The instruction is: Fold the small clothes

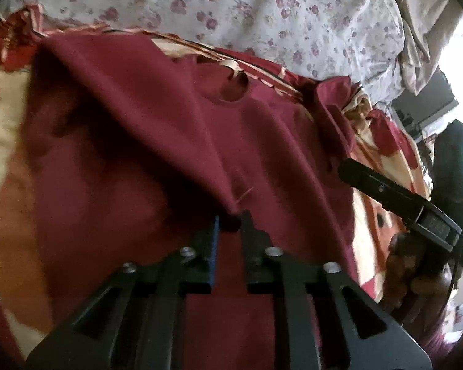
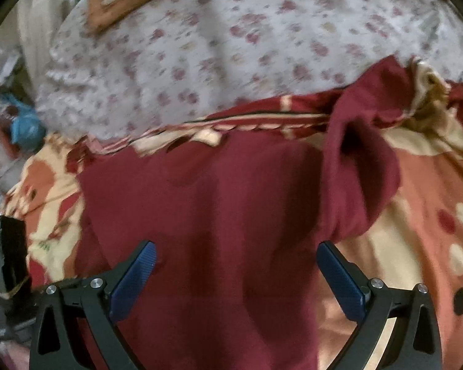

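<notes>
Carefully: left gripper (image 1: 230, 219) pinches maroon shirt (image 1: 157, 117); carry fold across evenly (right gripper (image 2: 236, 260) spread, empty).

We are in a home bedroom. We see a bed spread with a red, orange and cream patterned blanket (image 2: 416, 185), and behind it a rumpled white floral-print duvet (image 1: 262, 6).

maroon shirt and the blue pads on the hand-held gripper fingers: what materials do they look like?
Maroon shirt: soft matte knit, probably cotton jersey. It drapes in loose folds without sheen and tents up where the left hand-held gripper pinches it.

Blue pads on the open right hand-held gripper: look like rubber or textured plastic, going by the fine ribbed grain. Exact material is uncertain.
</notes>
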Demonstrator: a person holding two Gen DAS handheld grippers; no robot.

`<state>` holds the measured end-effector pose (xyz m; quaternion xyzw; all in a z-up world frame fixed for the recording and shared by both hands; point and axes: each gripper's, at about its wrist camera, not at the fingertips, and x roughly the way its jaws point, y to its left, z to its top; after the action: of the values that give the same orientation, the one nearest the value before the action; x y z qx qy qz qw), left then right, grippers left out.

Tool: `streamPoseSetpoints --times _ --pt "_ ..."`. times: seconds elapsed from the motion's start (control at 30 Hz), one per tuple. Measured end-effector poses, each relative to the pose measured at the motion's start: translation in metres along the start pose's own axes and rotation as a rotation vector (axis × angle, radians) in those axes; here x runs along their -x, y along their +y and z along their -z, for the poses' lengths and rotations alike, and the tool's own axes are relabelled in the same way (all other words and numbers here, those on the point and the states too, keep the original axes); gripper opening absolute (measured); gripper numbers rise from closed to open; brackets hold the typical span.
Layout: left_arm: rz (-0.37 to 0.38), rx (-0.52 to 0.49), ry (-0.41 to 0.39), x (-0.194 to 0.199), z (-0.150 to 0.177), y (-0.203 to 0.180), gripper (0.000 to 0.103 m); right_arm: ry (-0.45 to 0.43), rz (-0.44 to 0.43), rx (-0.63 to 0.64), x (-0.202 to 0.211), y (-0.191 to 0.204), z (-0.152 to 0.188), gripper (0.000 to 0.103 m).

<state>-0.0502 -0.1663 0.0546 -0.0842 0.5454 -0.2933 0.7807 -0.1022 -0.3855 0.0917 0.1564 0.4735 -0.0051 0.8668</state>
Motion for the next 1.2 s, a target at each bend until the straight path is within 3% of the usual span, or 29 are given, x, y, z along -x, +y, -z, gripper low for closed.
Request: streamPoseSetpoints --times 0.07,0.13,0.23,0.3,0.37,0.43,0.5,0.53,0.73,0.93,1.0,1.07,1.13,1.2 --pt "-0.023 -0.012 -0.044 0.026 0.002 0.009 0.039 0.013 -0.038 0.051 -0.003 0.013 0.005 0.103" --pt "-0.107 -0.024 -0.109 0.046 0.005 0.023 0.046 0.027 -0.066 0.098 -0.01 0.028 0.008 0.102" --pt "-0.19 -0.026 -0.172 0.069 0.003 0.041 0.048 0.042 -0.101 0.181 -0.031 0.058 0.009 0.097" --pt "-0.229 0.007 -0.189 0.074 0.0 0.059 0.048 0.062 -0.091 0.226 -0.048 0.074 0.01 0.089" --pt "-0.26 0.045 -0.193 0.075 -0.001 0.076 0.048 0.111 -0.055 0.278 -0.073 0.088 0.01 0.064" --pt "-0.303 0.072 -0.199 0.074 -0.002 0.089 0.048 0.154 -0.008 0.305 -0.095 0.094 0.013 0.046" --pt "-0.34 0.083 -0.194 0.072 0.0 0.098 0.048 0.117 -0.024 0.314 -0.091 0.097 0.013 0.025" --pt "-0.354 0.086 -0.188 0.071 0.002 0.102 0.048 0.116 -0.024 0.331 -0.088 0.099 0.012 0.009" --pt "-0.401 0.092 -0.16 0.05 -0.002 0.11 0.048 -0.036 -0.019 0.365 -0.021 0.086 -0.011 0.006" --pt "-0.435 0.099 -0.149 0.038 -0.006 0.11 0.048 -0.17 0.184 0.287 0.035 0.02 -0.045 0.006" --pt "-0.432 0.094 -0.146 0.036 -0.006 0.108 0.048 -0.158 0.286 0.26 0.028 -0.003 -0.051 0.006" --pt "-0.432 0.084 -0.141 0.035 -0.006 0.106 0.048 -0.092 0.366 0.246 0.005 -0.024 -0.056 0.006" --pt "-0.433 0.067 -0.14 0.036 -0.005 0.101 0.048 0.014 0.385 0.234 -0.023 -0.036 -0.056 0.007" --pt "-0.426 0.043 -0.143 0.04 -0.004 0.097 0.048 0.03 0.346 0.245 -0.024 -0.026 -0.052 0.017"
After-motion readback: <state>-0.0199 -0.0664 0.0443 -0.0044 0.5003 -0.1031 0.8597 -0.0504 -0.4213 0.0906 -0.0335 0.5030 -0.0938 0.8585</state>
